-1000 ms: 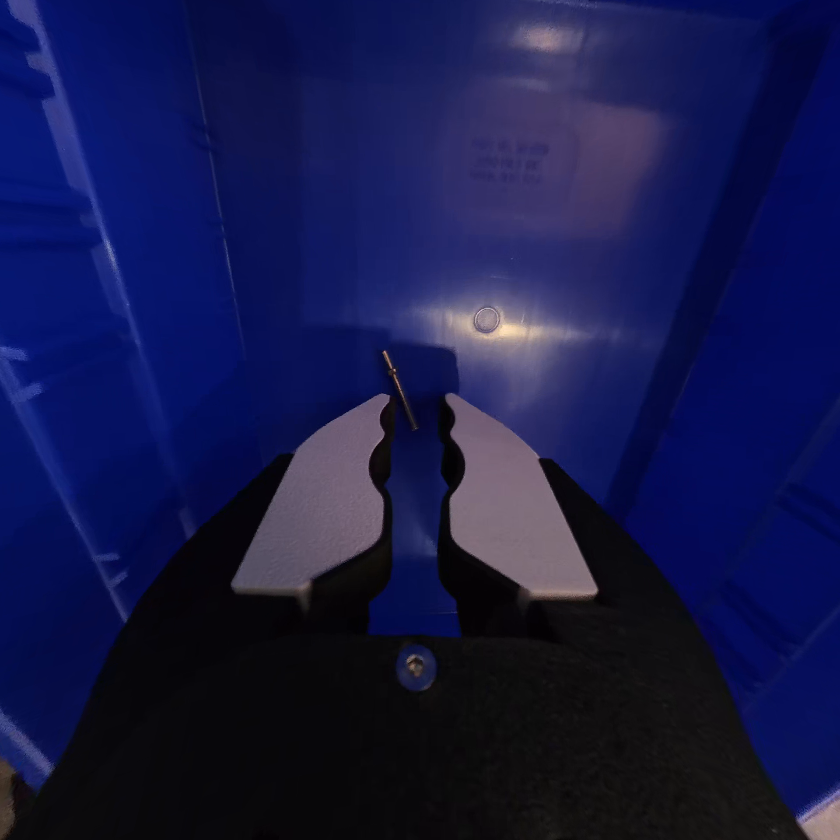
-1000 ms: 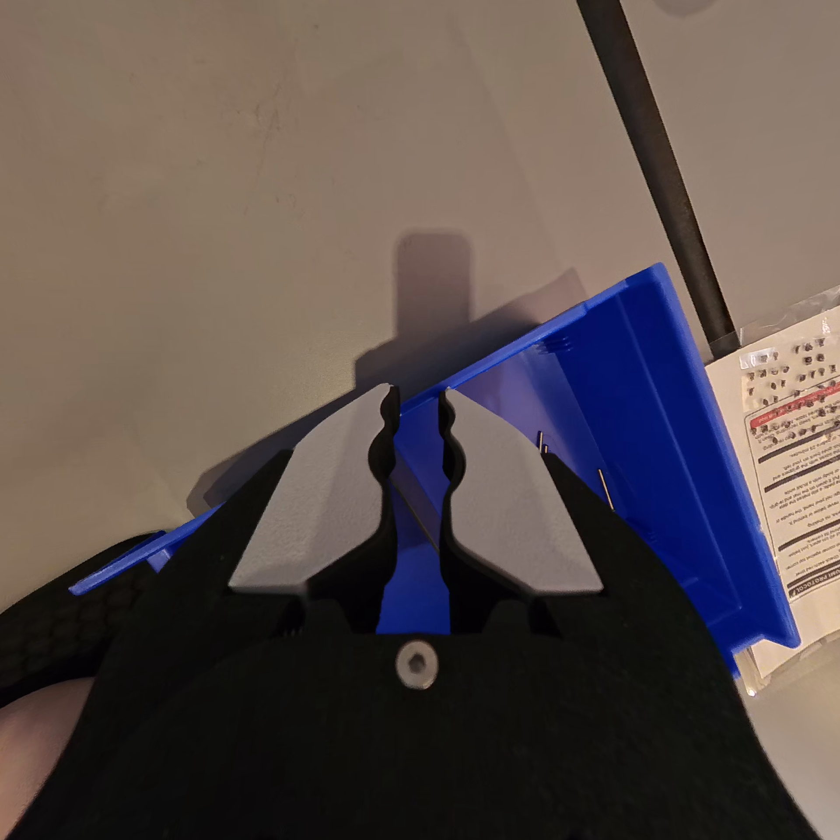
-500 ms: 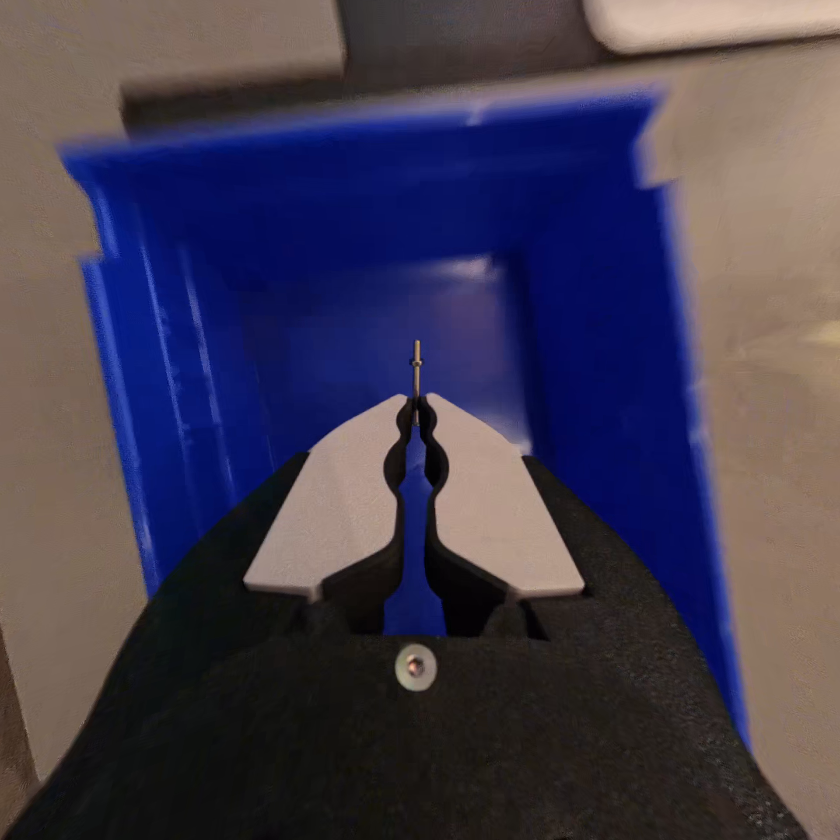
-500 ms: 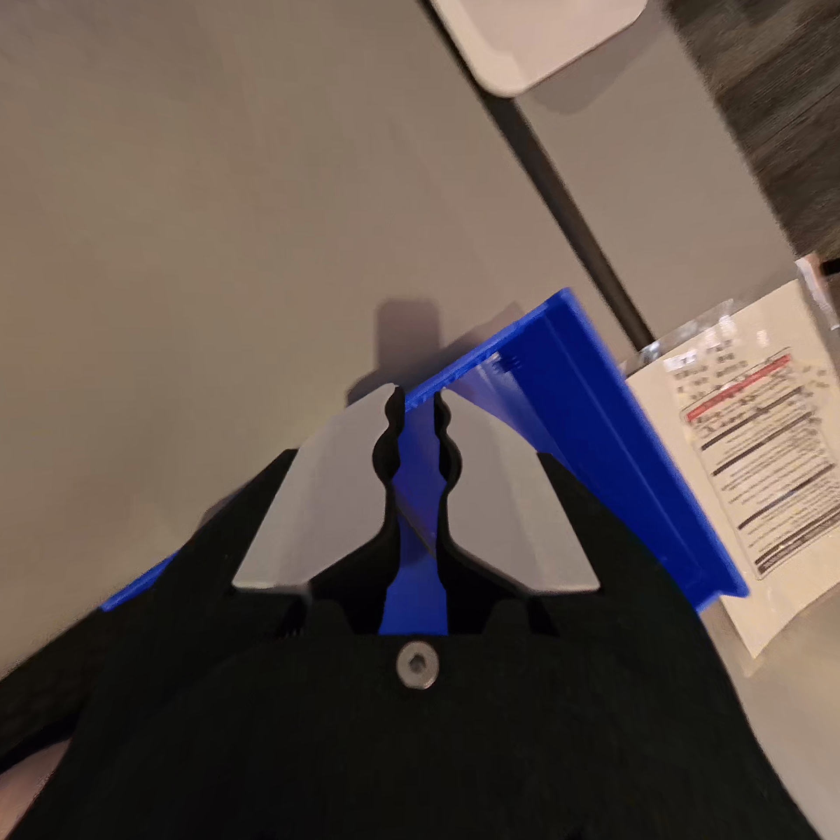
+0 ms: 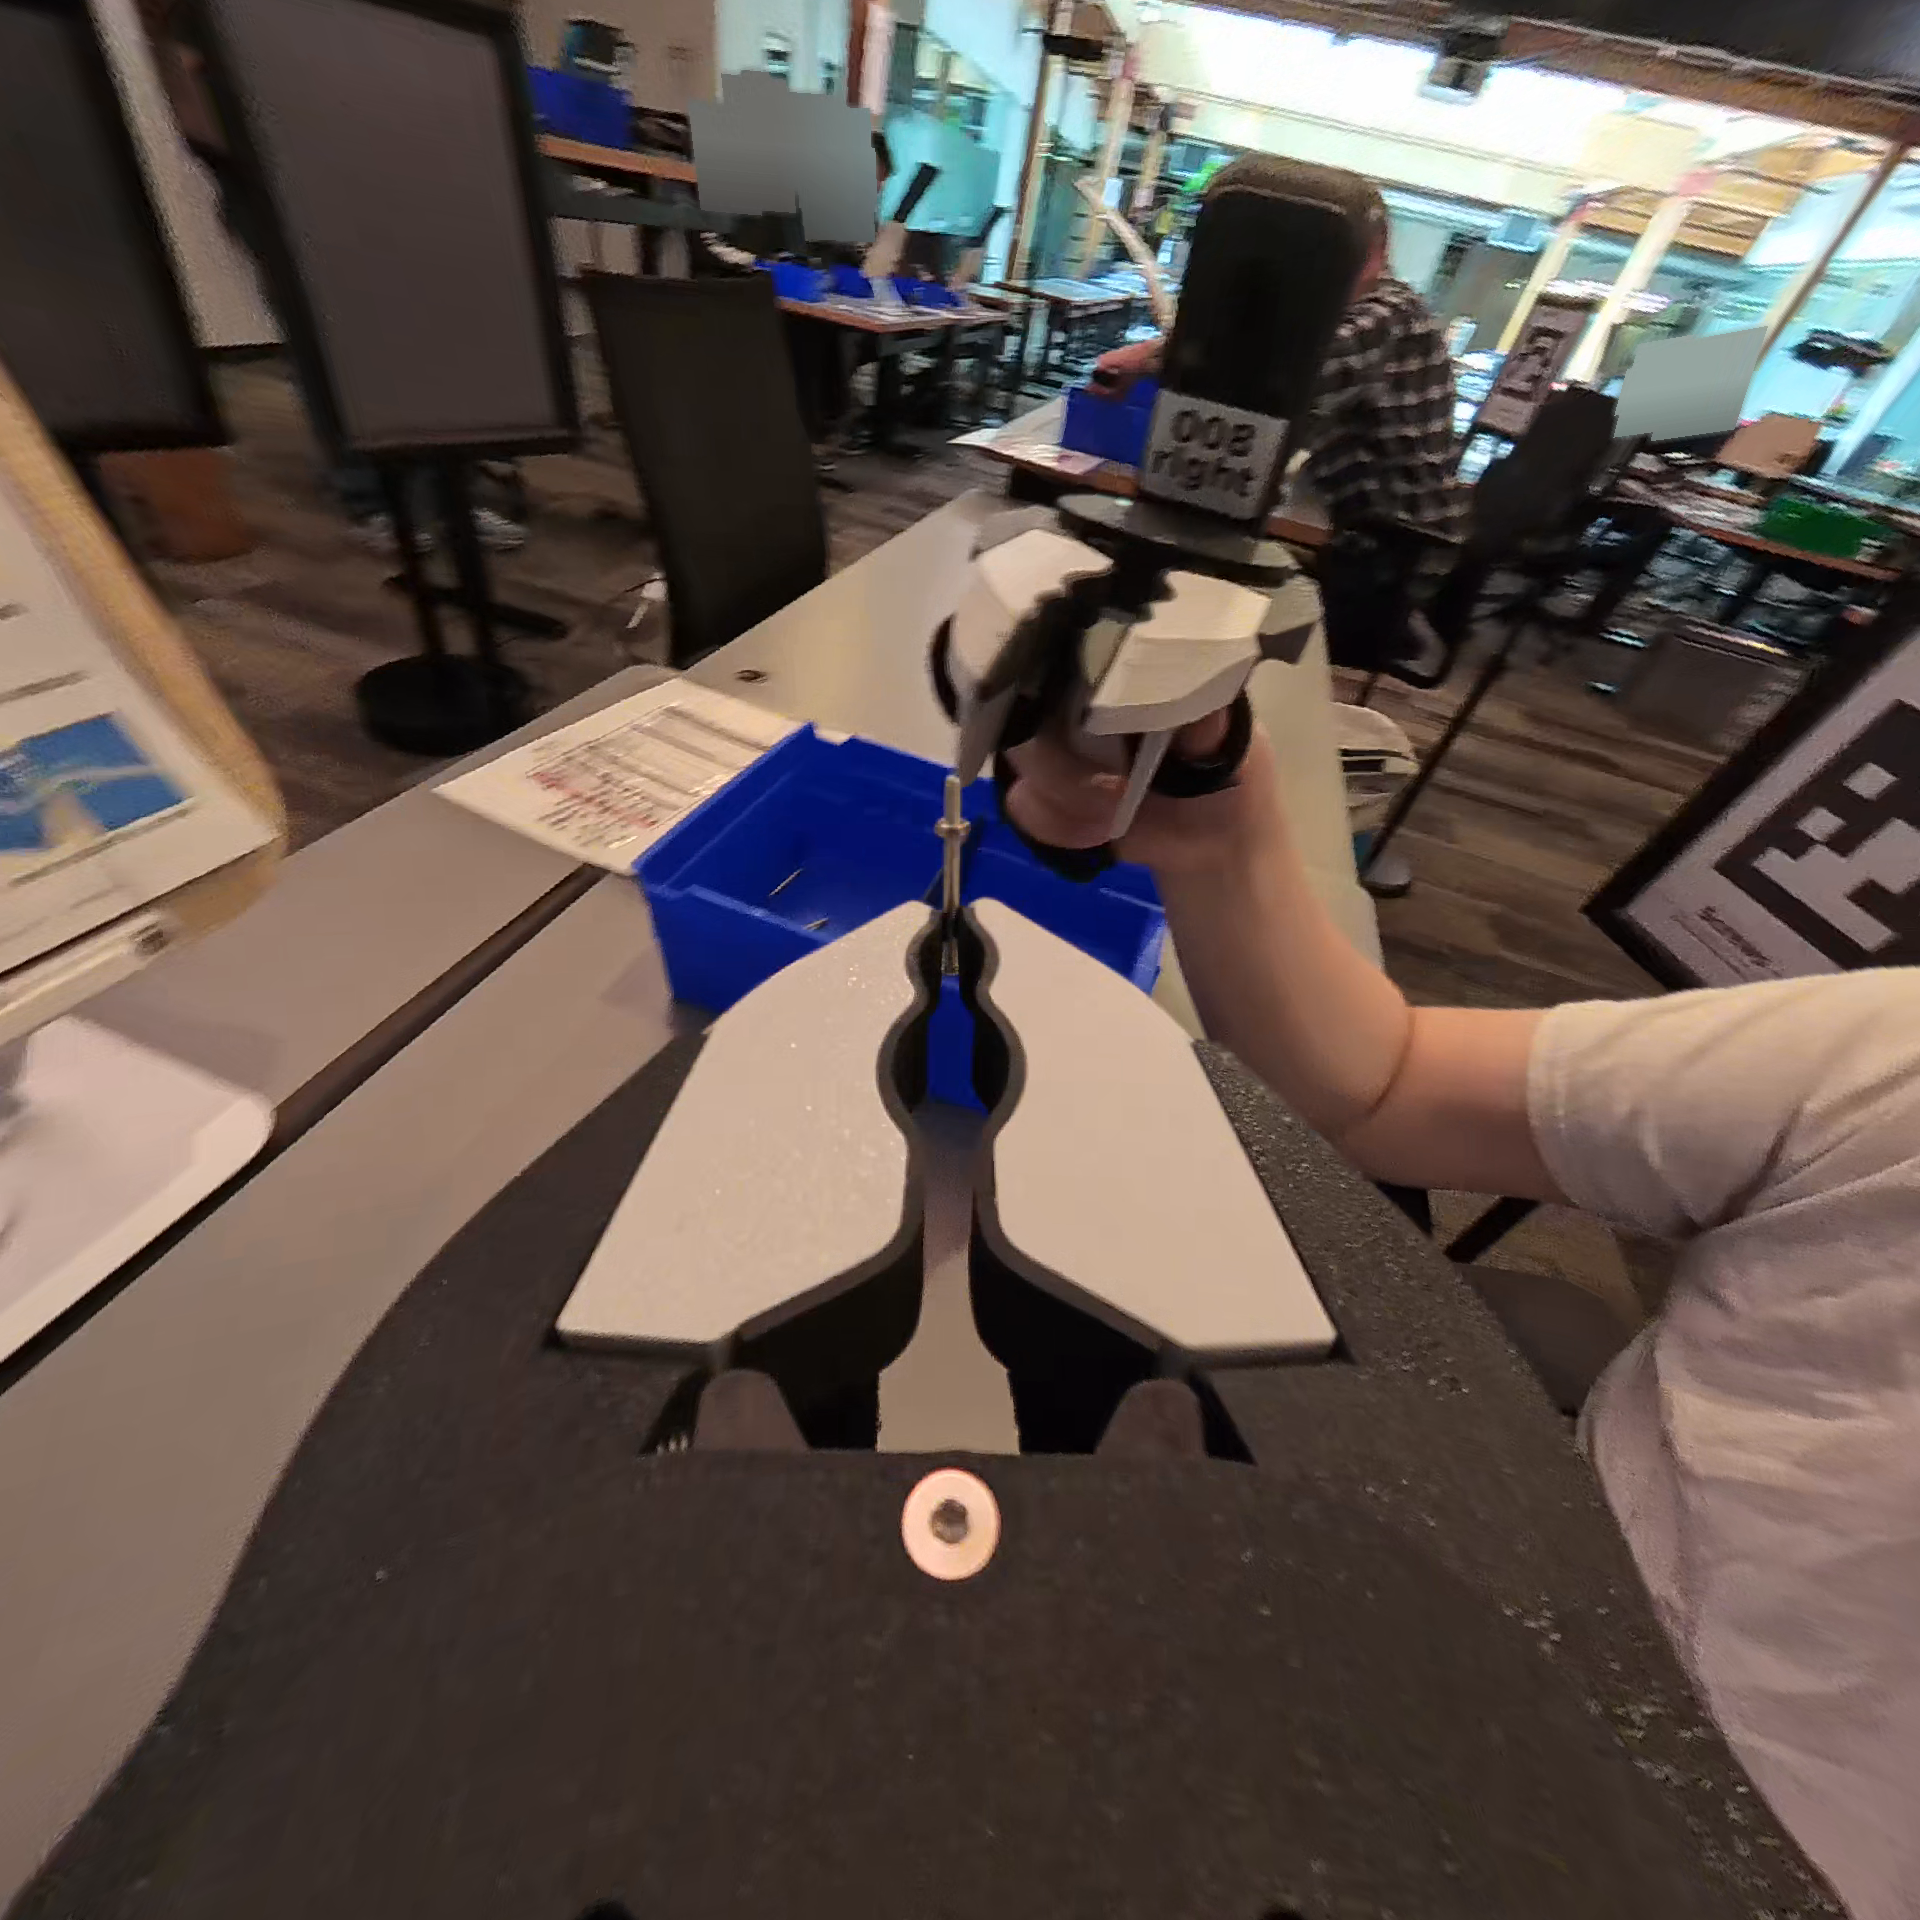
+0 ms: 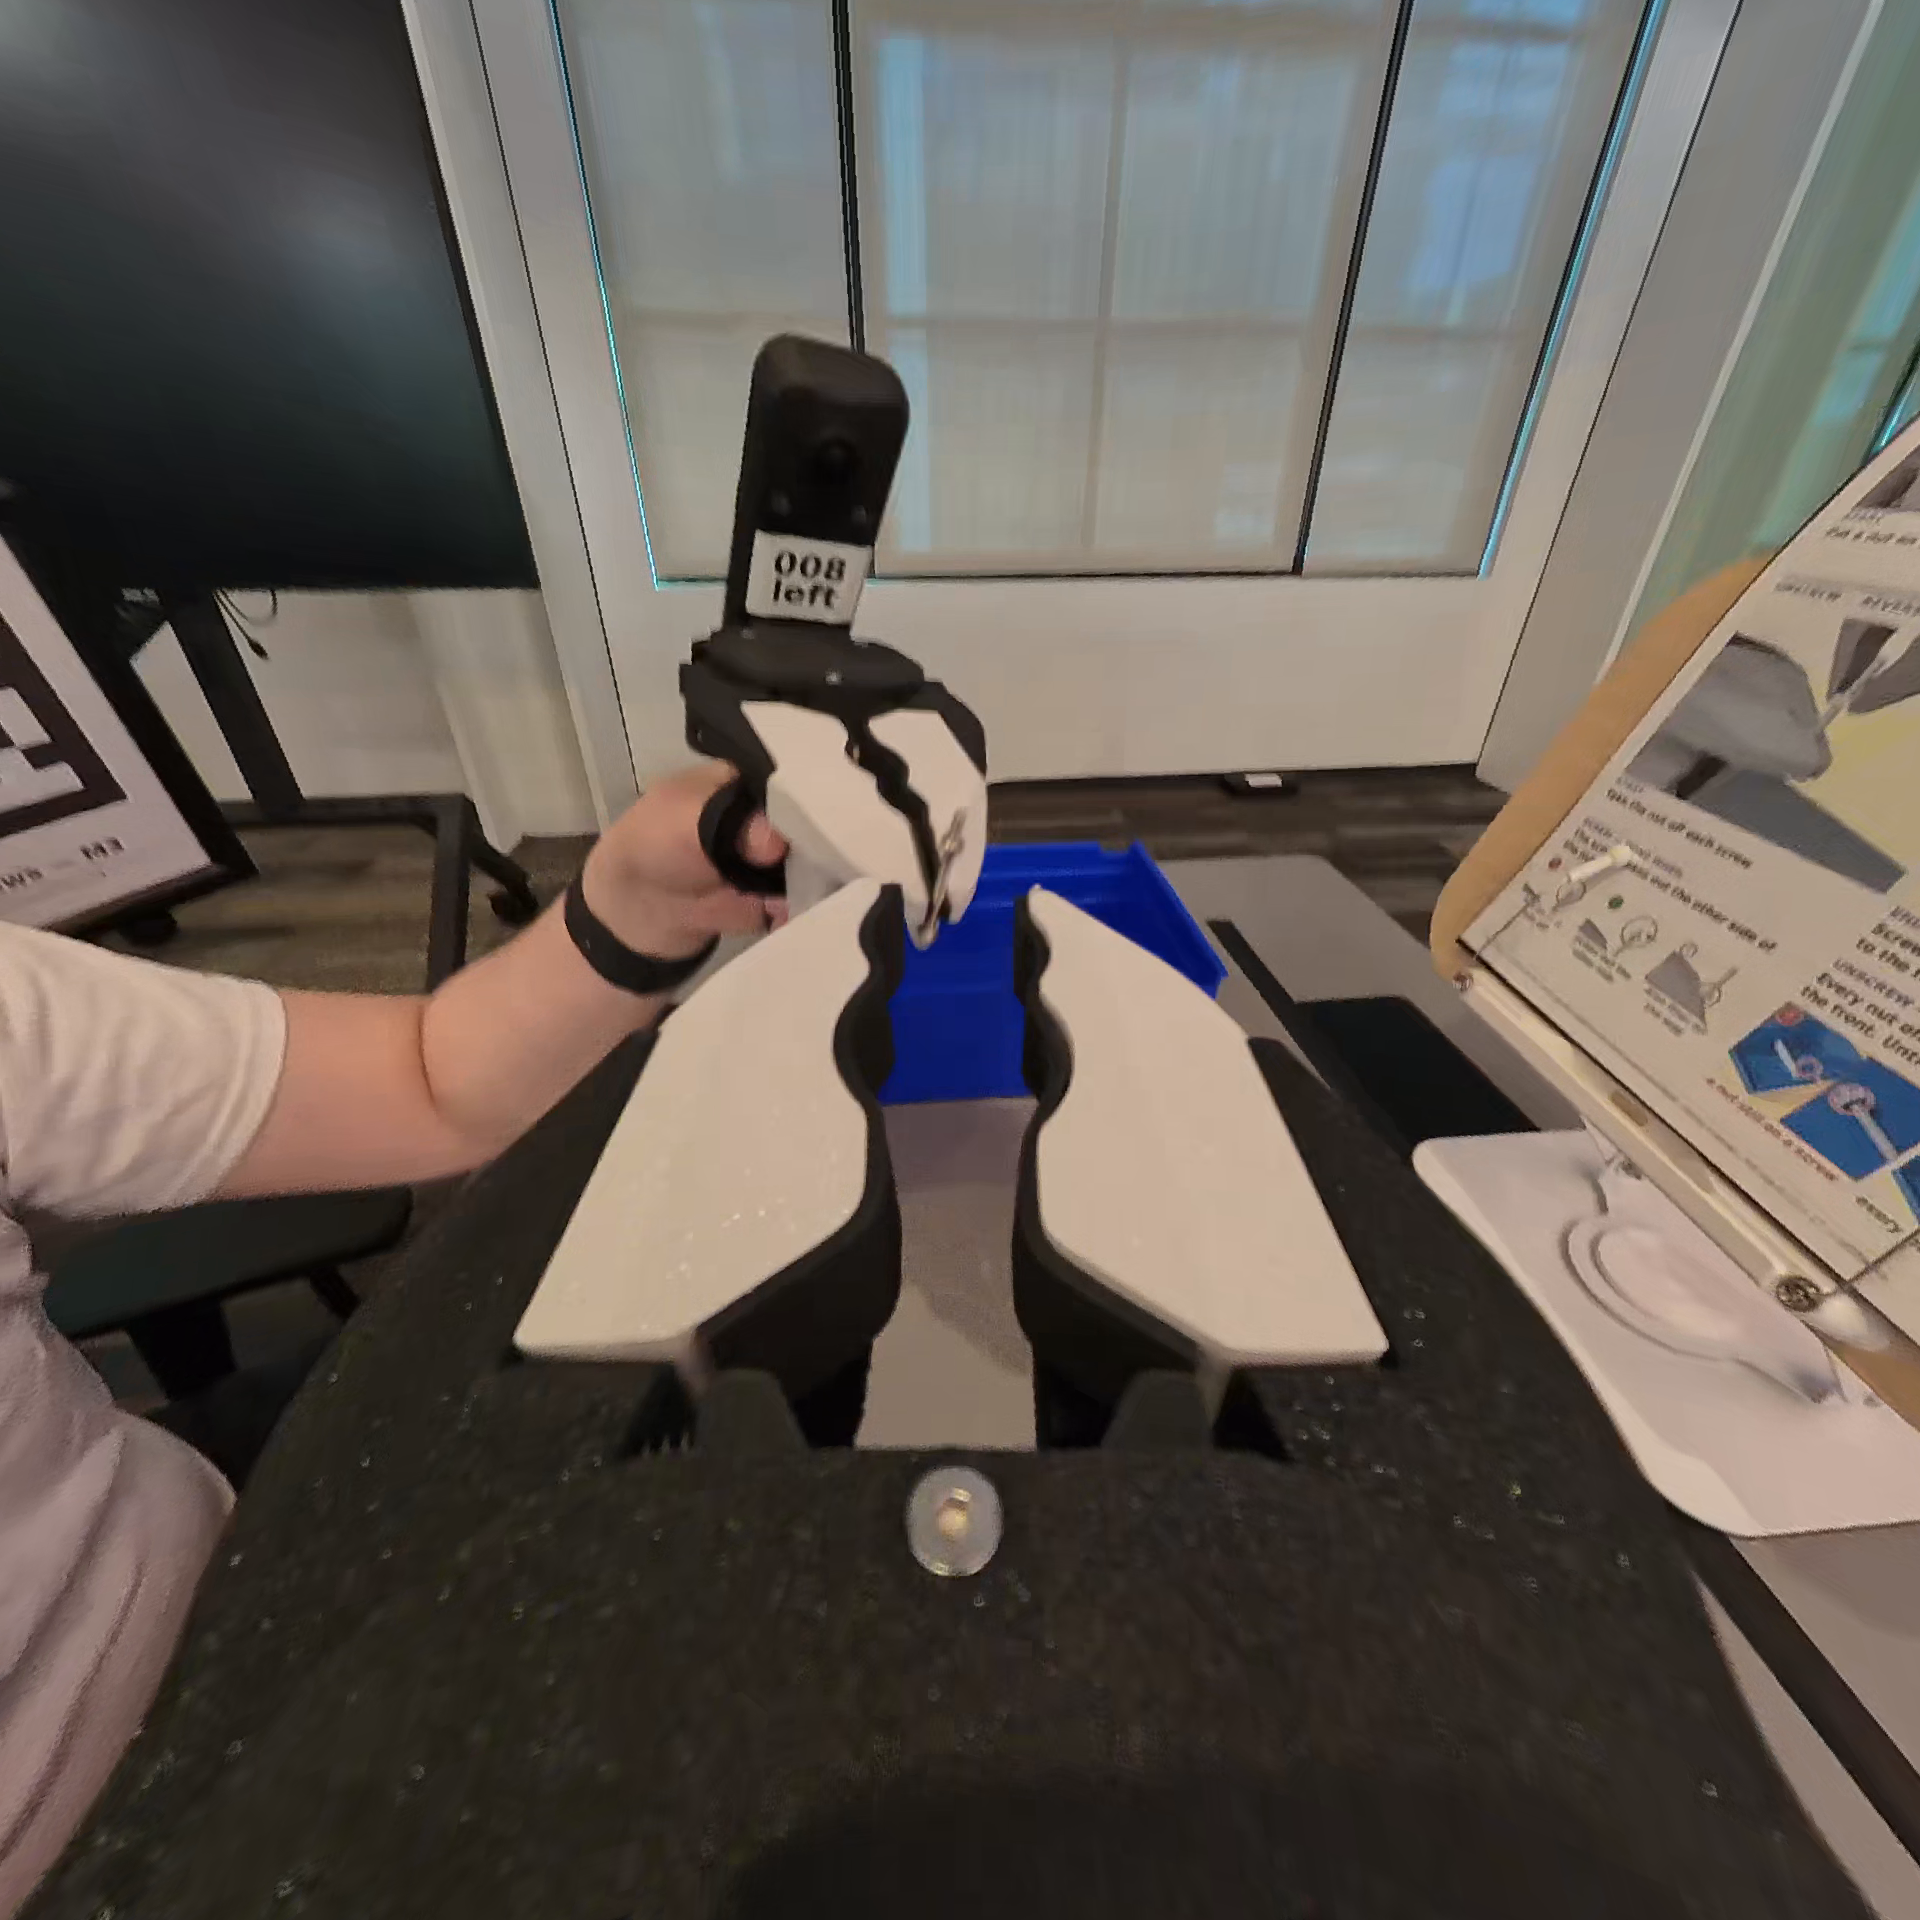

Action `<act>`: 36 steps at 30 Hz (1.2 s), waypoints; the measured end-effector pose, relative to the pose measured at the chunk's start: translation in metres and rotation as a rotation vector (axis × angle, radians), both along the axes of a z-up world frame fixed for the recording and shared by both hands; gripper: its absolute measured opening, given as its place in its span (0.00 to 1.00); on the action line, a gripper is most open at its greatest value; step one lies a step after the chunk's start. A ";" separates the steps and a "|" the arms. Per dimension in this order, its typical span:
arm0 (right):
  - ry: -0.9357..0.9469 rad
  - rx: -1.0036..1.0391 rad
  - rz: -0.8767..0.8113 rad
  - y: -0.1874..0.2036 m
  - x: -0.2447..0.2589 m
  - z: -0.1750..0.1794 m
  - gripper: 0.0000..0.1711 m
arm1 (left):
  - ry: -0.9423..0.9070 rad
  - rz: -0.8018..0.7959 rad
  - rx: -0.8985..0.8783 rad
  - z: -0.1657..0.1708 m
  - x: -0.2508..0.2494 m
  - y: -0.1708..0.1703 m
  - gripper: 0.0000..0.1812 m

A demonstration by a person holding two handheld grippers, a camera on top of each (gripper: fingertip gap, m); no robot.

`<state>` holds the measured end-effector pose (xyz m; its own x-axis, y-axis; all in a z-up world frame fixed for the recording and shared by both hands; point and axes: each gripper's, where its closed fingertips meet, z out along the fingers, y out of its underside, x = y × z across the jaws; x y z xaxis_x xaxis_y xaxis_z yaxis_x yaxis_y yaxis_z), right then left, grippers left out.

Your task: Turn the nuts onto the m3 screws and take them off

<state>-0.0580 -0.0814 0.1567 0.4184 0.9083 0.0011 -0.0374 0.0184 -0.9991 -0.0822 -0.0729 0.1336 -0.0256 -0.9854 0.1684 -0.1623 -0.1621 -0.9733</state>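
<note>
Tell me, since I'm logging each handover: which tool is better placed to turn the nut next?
The right tool: it is open and empty, facing the screw from close by. The left tool is shut on the screw, with the nut exposed above its tips.

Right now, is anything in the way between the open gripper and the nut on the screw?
Nothing visible. The left gripper holds the screw up above the bin; its nut sits bare, the right gripper open beside it.
</note>
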 end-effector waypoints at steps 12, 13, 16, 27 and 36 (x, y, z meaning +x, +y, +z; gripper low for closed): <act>0.089 -0.042 0.089 -0.012 0.003 0.009 0.07 | -0.134 -0.132 -0.006 0.011 0.035 -0.029 0.01; 0.088 -0.048 0.098 -0.011 0.002 0.008 0.06 | -0.136 -0.137 -0.009 0.010 0.033 -0.029 0.01; 0.082 -0.078 0.118 -0.009 -0.002 0.003 0.05 | -0.145 -0.141 -0.015 0.007 0.030 -0.028 0.01; 0.062 -0.092 0.126 -0.007 -0.010 -0.004 0.01 | -0.121 -0.156 -0.032 -0.002 0.031 -0.024 0.01; 0.035 -0.098 0.135 -0.007 -0.012 -0.009 0.01 | -0.077 -0.187 -0.081 -0.015 0.037 -0.023 0.08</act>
<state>-0.0701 -0.0887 0.1475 0.2907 0.9513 -0.1027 -0.0678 -0.0866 -0.9939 -0.0451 -0.0957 0.1190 -0.2224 -0.9457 0.2369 -0.1227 -0.2139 -0.9691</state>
